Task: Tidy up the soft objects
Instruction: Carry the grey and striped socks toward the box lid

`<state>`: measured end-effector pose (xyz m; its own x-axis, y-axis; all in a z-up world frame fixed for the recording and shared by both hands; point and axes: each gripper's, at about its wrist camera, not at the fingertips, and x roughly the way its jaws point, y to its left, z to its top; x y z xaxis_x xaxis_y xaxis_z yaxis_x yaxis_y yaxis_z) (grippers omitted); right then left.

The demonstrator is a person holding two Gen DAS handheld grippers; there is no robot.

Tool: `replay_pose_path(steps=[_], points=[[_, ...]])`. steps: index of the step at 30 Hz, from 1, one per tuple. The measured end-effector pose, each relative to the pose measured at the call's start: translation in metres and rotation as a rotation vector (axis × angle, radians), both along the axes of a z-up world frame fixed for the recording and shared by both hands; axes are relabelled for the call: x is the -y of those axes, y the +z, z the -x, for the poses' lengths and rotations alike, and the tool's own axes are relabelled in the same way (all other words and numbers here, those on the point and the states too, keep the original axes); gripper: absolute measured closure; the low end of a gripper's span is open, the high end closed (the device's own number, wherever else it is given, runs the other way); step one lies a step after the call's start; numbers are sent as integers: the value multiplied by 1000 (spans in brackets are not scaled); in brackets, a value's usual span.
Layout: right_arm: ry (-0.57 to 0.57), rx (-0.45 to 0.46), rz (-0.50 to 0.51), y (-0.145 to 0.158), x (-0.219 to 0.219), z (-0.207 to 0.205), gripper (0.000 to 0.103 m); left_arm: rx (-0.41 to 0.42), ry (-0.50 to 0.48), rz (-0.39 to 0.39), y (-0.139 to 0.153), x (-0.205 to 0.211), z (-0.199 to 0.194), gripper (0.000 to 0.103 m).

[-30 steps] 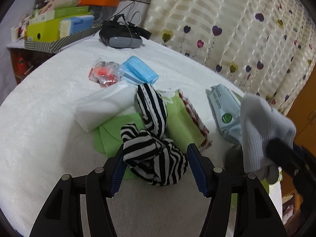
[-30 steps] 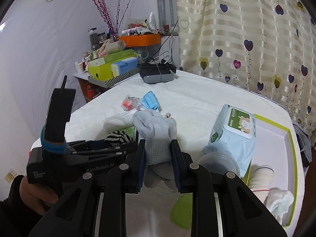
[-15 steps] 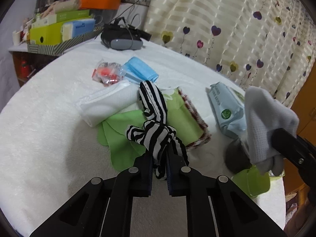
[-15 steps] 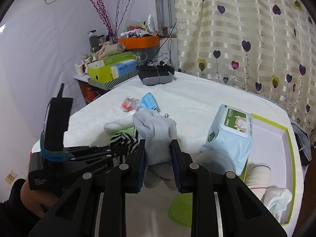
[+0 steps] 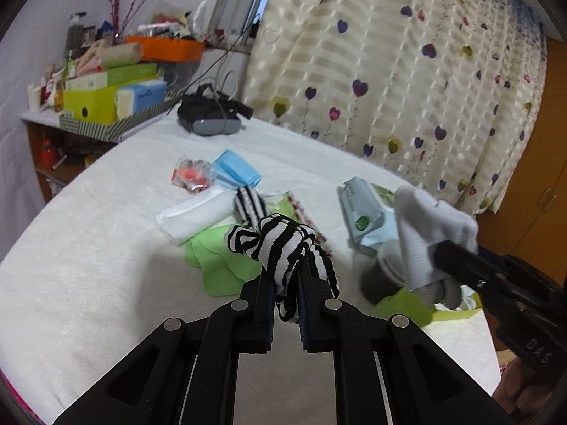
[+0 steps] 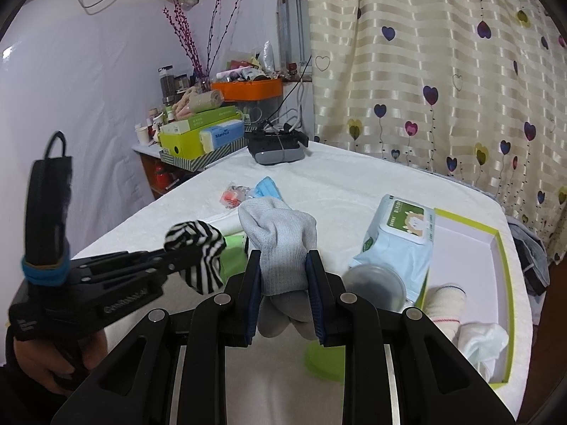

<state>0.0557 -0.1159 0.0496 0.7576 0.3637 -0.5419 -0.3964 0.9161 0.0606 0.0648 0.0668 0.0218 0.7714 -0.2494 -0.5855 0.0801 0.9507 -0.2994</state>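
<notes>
Striped sock [image 5: 280,244] hangs above green cloth [image 5: 219,265], beside wipes pack [image 5: 365,212]

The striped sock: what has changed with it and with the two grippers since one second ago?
The left gripper has closed on the striped sock and lifted its bunched end off the green cloth; its tail still trails down to the pile. The right gripper stays shut on the grey sock. The wipes pack and blue mask lie as before.

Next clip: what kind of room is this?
Probably a bedroom or living space in a home, not a lab: a heart-patterned curtain, a cluttered side shelf with boxes and jars, and socks and cloths spread over a white fleecy cover.
</notes>
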Motion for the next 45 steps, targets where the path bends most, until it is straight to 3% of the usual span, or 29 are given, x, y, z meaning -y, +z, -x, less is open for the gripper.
replay_pose_path(steps=[12, 45], points=[[-47, 29, -14, 10, 21, 22, 78, 51, -77, -8, 21, 32, 18, 93], [-242, 32, -80, 8, 119, 35, 78, 85, -256, -84, 42, 133, 13, 93]])
